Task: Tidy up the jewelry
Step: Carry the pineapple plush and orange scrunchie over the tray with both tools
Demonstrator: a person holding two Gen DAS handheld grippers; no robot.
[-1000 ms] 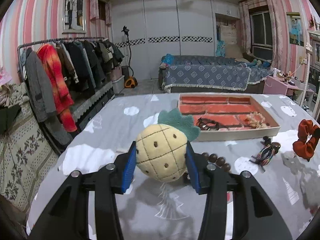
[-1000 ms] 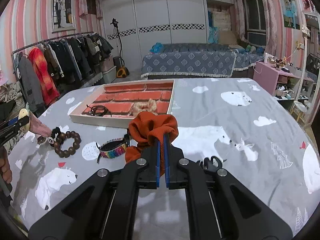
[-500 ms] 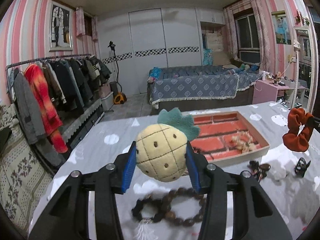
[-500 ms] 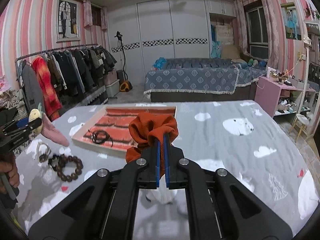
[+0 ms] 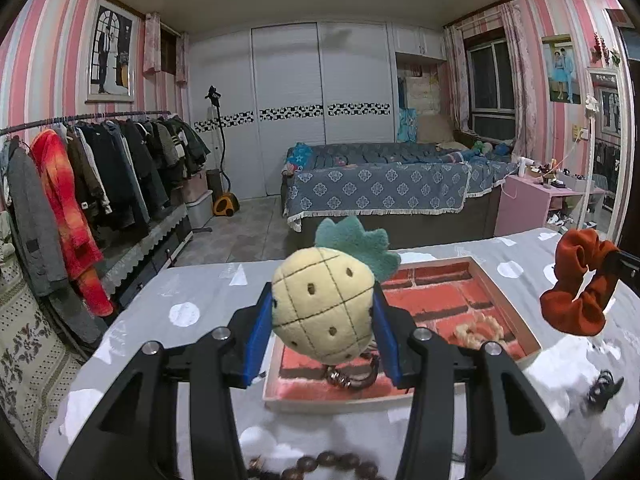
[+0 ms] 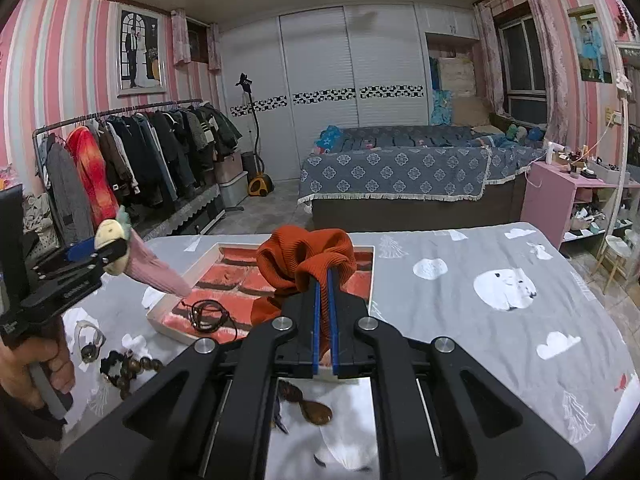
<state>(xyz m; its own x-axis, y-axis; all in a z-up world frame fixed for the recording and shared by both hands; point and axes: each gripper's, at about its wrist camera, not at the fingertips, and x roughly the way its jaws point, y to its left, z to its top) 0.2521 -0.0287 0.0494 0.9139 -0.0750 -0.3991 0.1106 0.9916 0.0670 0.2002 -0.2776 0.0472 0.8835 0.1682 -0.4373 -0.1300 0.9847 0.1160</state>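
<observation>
Pink-striped walls, a clothes rack and a bed stand behind a worktop (image 6: pixel 460 300) covered with a grey cloth that has white bears and clouds.

The left hand-held gripper (image 5: pixel 324 336) is clamped on one plush pineapple (image 5: pixel 322 306); a pink cloth tail hangs from it in the right wrist view. It hangs above the near end of the tray. The right hand-held gripper (image 6: pixel 325 280) has its pads pressed together on one rust-orange scrunchie (image 6: pixel 304 258), which it holds in the air over the tray's right side.

One shallow tray (image 5: pixel 516 300) with a red brick pattern lies under both. I judge that the step in hand is the carrying of two items to the tray, and the next move calls for lowering each one onto a bare part of the bottom and then opening the pads.

Inside the tray I count one dark cord bracelet (image 6: pixel 208 314) and one pale scrunchie (image 5: pixel 480 330). On the cloth, not yet sorted: one bracelet of brown beads (image 6: pixel 128 368), one small ring-like piece (image 6: pixel 90 340), one dark clip (image 5: pixel 602 390) and one brown piece (image 6: pixel 308 406) just under the right hand-held gripper; what it is I cannot tell.
</observation>
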